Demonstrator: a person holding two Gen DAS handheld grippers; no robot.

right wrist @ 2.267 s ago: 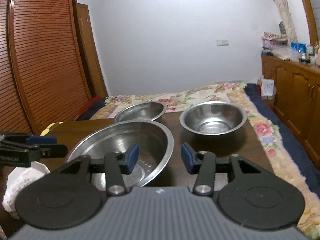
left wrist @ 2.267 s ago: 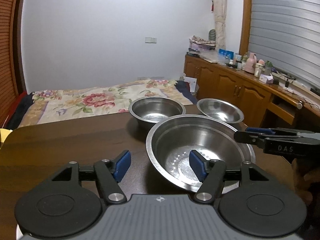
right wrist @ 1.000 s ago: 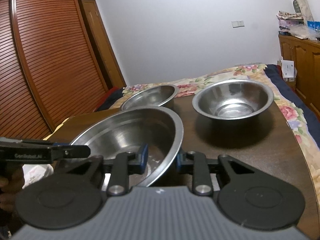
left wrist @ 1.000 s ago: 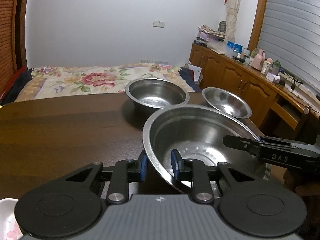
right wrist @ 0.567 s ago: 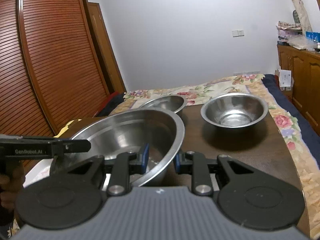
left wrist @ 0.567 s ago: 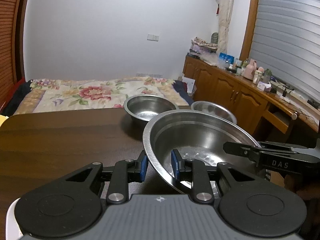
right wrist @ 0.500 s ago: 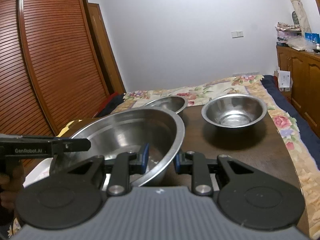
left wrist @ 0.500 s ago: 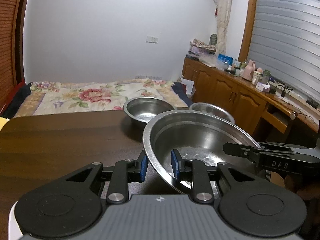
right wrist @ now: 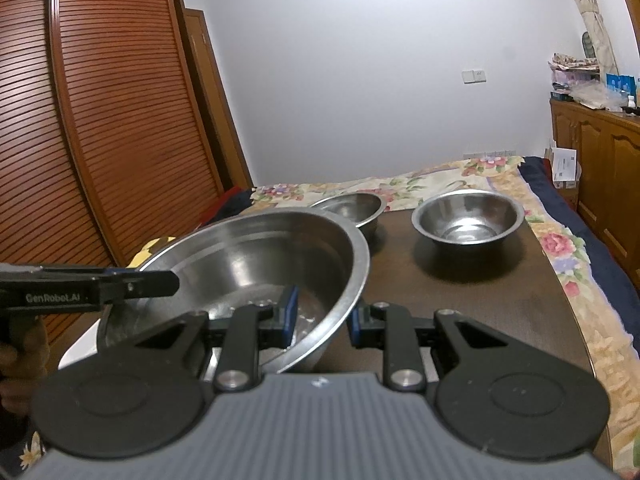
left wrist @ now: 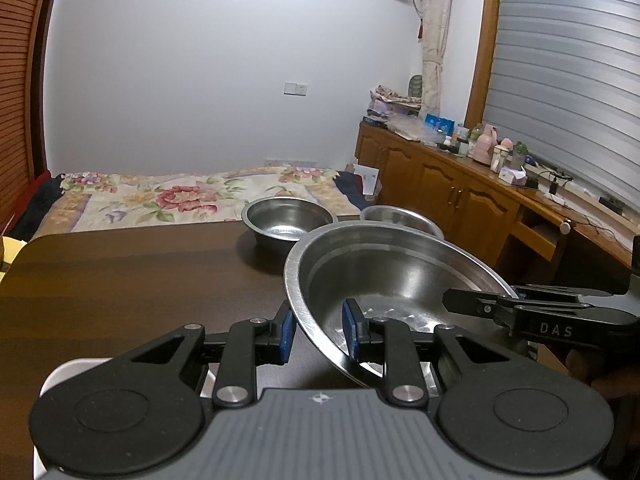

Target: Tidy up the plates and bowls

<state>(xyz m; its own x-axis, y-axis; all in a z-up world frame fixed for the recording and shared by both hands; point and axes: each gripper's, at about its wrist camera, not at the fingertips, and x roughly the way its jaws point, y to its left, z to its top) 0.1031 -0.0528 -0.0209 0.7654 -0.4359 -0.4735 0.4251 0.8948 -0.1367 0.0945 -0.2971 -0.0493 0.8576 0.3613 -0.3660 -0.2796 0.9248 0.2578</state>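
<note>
Item: large steel bowl (left wrist: 392,276), mouth facing up, round, so carrying no long axis of its own; the line that matters is running rim to rim between your two grips.

Left: your left gripper (left wrist: 316,332) is clamping its blue pads on the bowl's near-left rim, one pad outside the wall, one inside.

Right: your right gripper (right wrist: 320,320) is clamping the opposite rim the same way. You are holding the bowl between both hands, apparently clear of the dark table (left wrist: 120,280).

Ahead: two smaller steel bowls are sitting upright at the table's far end, a deeper bowl (left wrist: 288,222) to the left and a shallower bowl (left wrist: 402,220) just beside it on the right in the left wrist view. Both are lying straight beyond the held bowl, about equally near either hand.

Judgement: for nesting, you are likely needing the large bowl set down level first.
</note>
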